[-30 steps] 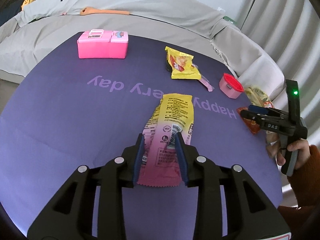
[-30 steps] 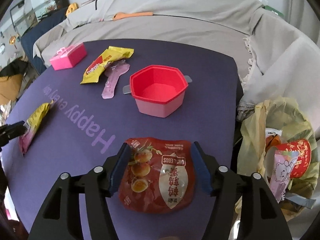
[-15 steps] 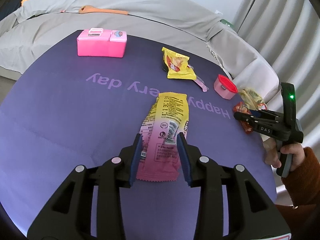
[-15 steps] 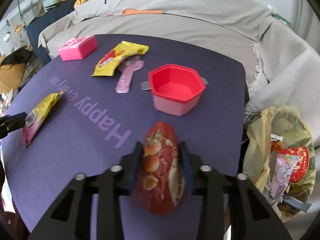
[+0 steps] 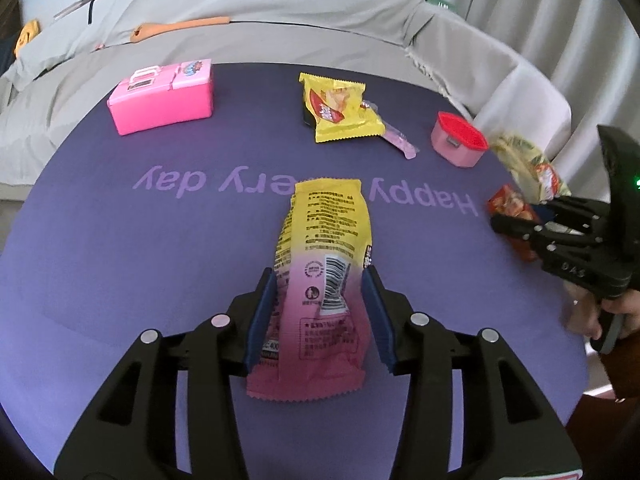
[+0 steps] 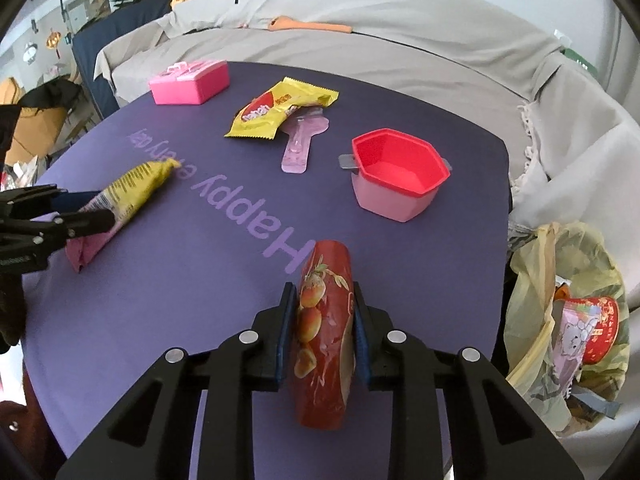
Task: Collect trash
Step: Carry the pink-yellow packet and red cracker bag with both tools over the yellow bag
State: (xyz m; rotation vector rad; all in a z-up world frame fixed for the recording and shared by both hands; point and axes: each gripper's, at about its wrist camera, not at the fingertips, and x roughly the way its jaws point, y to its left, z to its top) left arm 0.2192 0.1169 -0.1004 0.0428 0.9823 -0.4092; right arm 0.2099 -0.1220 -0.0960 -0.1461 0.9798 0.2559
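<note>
A yellow-and-pink snack wrapper [image 5: 324, 264] lies lengthwise on the purple table [image 5: 120, 260]. It bows up between the pads of my left gripper [image 5: 320, 312], whose jaws are opening while still touching both its sides. In the right wrist view that wrapper [image 6: 120, 200] looks creased, its yellow end raised. My right gripper [image 6: 322, 320] is closing on a red egg-snack packet [image 6: 324, 352], squeezed into a narrow roll between the pads. A yellowish trash bag [image 6: 568, 320] with wrappers inside hangs off the table's right edge.
Farther back on the table are a red-and-pink cup [image 6: 396, 176], a yellow snack bag [image 6: 276, 112] over a pink spoon [image 6: 300, 144], and a pink toy case [image 6: 190, 82]. A grey covered sofa [image 6: 400, 52] wraps around the far side.
The right jaws went from wide open around the flat red packet to pinching it into a roll. The left jaws widened a little around the wrapper, and the left view shifted sideways.
</note>
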